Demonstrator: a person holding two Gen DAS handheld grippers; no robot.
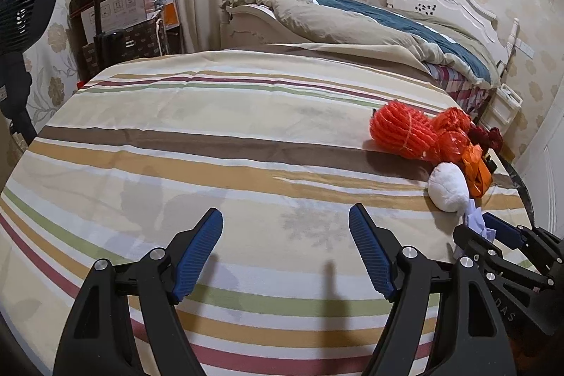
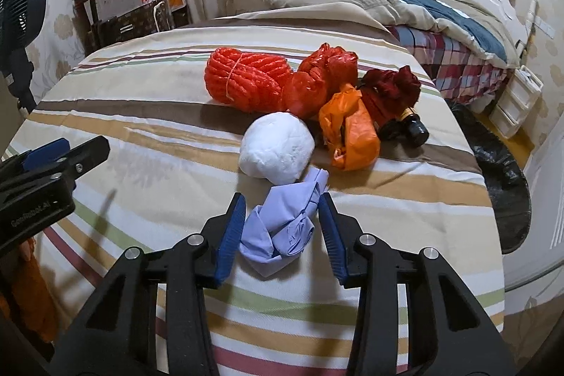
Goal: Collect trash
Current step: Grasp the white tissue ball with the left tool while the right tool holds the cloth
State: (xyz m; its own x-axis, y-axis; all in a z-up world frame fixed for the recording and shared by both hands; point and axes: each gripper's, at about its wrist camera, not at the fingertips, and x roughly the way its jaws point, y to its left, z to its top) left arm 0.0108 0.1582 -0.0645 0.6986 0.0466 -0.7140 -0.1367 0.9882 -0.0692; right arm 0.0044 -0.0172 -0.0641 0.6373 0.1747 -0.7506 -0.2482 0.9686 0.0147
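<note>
A pile of trash lies on the striped tablecloth [image 2: 141, 115]: a crumpled lavender wad [image 2: 282, 228], a white ball [image 2: 276, 153], an orange bag [image 2: 347, 136], a red net bag [image 2: 322, 80], a coil of orange-red rope [image 2: 246, 80], a dark red wad [image 2: 391, 90] and a dark bottle [image 2: 410, 125]. My right gripper [image 2: 283, 224] is open, its jaws on either side of the lavender wad, not closed on it. My left gripper [image 1: 285, 249] is open and empty over bare cloth, left of the pile; the rope [image 1: 398, 131] and white ball [image 1: 447, 187] show at its right.
A black trash bag [image 2: 500, 178] sits beyond the table's right edge. A bed [image 2: 405, 9] with bedding stands behind. A fan [image 1: 21, 20] is at the left, and a cart with boxes [image 1: 120, 23] stands by the curtain.
</note>
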